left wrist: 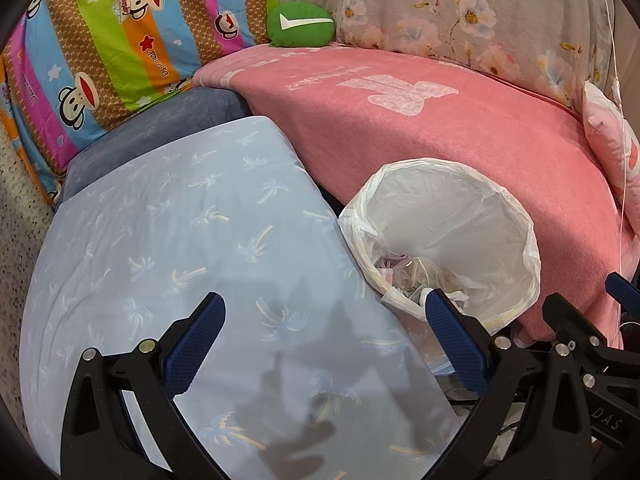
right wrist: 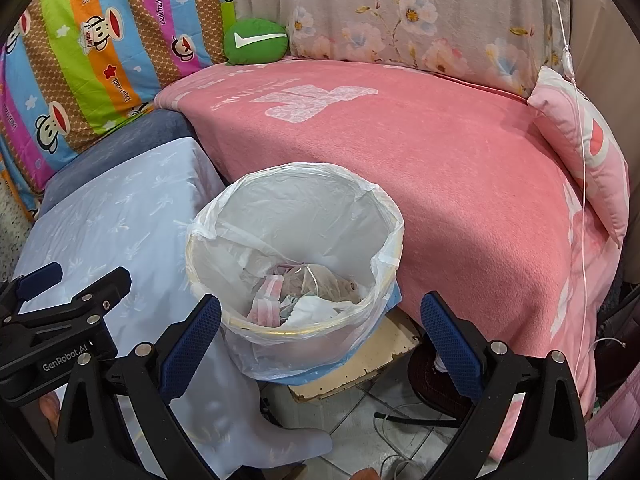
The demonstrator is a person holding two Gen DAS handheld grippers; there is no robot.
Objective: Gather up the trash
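A round bin point(right wrist: 384, 216) lined with a clear plastic bag stands between a light blue cloth and a pink blanket. Crumpled trash point(right wrist: 296, 296), pink-and-white wrappers and tissue, lies at its bottom. My right gripper point(right wrist: 320, 324) hangs open just in front of the bin's near rim, nothing between its blue pads. My left gripper point(left wrist: 324, 320) is open and empty over the light blue cloth point(left wrist: 180, 240), with the bin point(left wrist: 516, 208) to its right. The right gripper's fingers point(left wrist: 576, 320) show at the lower right of the left wrist view; the left gripper's fingers point(right wrist: 100, 284) show at the right wrist view's left.
A pink blanket point(right wrist: 420, 152) covers the bed behind the bin. A green cushion point(right wrist: 256, 40), a striped cartoon quilt point(right wrist: 88, 60), a floral pillow point(right wrist: 420, 20) and a pink pillow point(right wrist: 588, 144) sit around it. A thin tube point(right wrist: 576, 100) hangs at right. Cables point(right wrist: 400, 420) lie on the tiled floor.
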